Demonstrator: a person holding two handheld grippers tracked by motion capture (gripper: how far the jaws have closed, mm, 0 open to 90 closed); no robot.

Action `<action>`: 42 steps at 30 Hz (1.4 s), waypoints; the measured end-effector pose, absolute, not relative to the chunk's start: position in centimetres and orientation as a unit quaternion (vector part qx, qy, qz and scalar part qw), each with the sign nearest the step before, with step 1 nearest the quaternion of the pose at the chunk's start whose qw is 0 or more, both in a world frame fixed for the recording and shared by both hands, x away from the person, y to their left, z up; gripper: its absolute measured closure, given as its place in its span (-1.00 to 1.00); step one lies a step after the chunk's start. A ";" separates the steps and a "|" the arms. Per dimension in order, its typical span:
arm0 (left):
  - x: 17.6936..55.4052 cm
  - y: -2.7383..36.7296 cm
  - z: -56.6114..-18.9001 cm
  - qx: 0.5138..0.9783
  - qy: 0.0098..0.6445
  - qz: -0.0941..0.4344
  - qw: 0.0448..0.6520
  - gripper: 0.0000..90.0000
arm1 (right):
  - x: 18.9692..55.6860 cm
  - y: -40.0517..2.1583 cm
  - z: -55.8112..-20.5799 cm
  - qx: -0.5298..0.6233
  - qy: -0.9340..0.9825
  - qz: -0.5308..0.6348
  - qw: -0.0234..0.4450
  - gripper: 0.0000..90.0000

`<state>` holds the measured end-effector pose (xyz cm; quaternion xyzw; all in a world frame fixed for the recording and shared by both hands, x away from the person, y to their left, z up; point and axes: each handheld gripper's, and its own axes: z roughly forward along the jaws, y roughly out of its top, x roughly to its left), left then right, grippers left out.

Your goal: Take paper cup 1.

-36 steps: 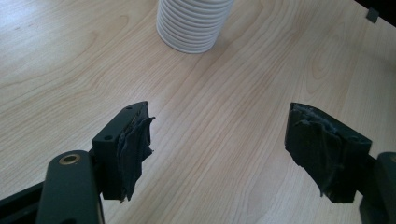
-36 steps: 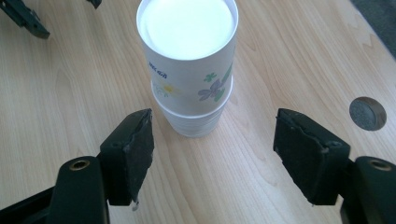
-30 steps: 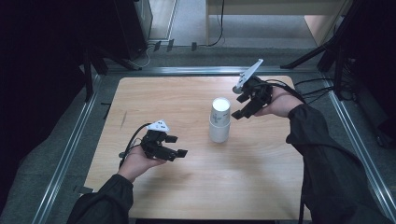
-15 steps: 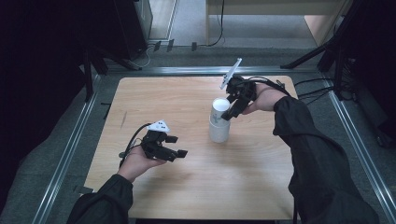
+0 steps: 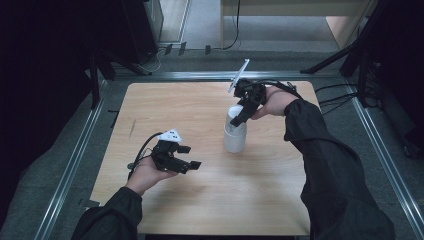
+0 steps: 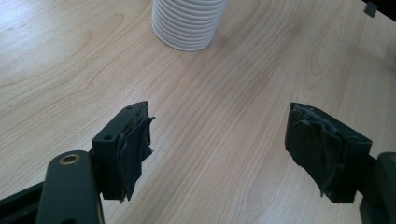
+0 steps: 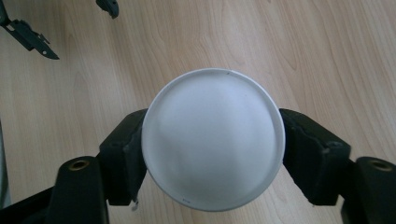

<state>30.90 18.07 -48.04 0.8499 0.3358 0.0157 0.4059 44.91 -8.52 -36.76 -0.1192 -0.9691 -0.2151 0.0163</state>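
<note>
A stack of ribbed white cups stands upside down on the wooden table, right of centre. My right gripper reaches down over the stack's top. Its jaws have just been closing, and in the right gripper view they hug both sides of the top cup. My left gripper hovers over the table's near left, open, with bare wood between its jaws. The base of the stack lies ahead of it, well apart.
A metal rail frames the table on the left and a matching one runs along the right. Cables trail off the far right corner. Dark stands and furniture legs sit on the floor beyond the far edge.
My right gripper swung left from beside the stack to over its top and brought its jaws in around the top cup. The left hand and the stack stayed put.
</note>
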 end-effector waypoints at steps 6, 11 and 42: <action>30.9 18.1 -48.0 0.850 0.335 0.016 0.406 -0.50 | 44.9 -8.4 -36.6 -0.119 -0.970 -0.210 0.016 -0.28; 30.9 18.1 -48.0 0.849 0.337 0.016 0.406 -0.50 | 44.8 -8.2 -36.3 -0.112 -0.973 -0.199 0.011 -0.27; 30.9 18.2 -48.0 0.847 0.338 0.015 0.409 -0.50 | 43.6 -8.4 -30.9 -0.118 -0.971 -0.207 0.000 -0.25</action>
